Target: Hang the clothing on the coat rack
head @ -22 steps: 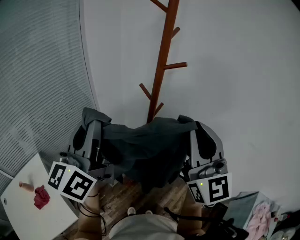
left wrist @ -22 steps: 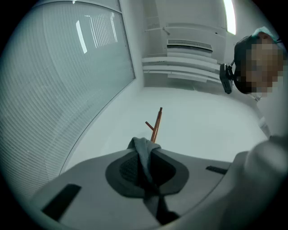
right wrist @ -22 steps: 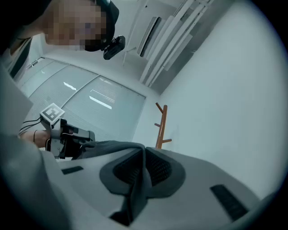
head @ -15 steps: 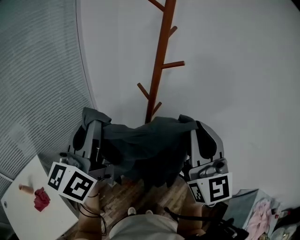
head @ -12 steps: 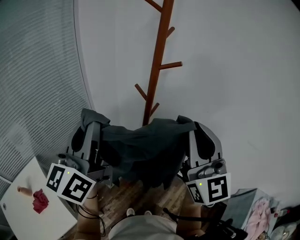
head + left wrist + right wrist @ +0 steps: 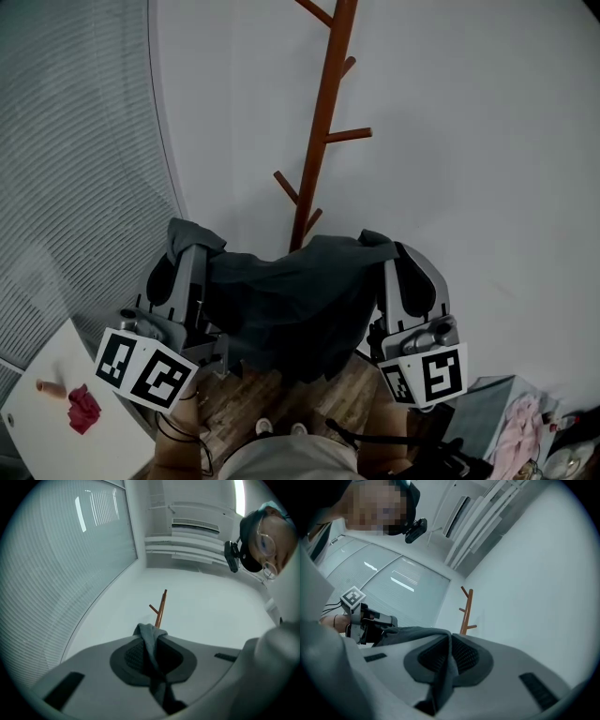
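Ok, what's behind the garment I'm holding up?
The coat rack stands behind the dark garment, against the white wall. Its lower trunk and base are hidden by the garment.

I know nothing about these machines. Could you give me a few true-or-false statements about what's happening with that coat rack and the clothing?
1. The left gripper and the right gripper both have their fingers shut on the dark garment. True.
2. The garment already hangs from a peg of the coat rack. False: it is stretched between the two grippers, in front of the rack.
3. The rack's pegs in view are bare. True.
4. A red cloth lies at the head view's lower right. False: it lies at the lower left, on a white board.
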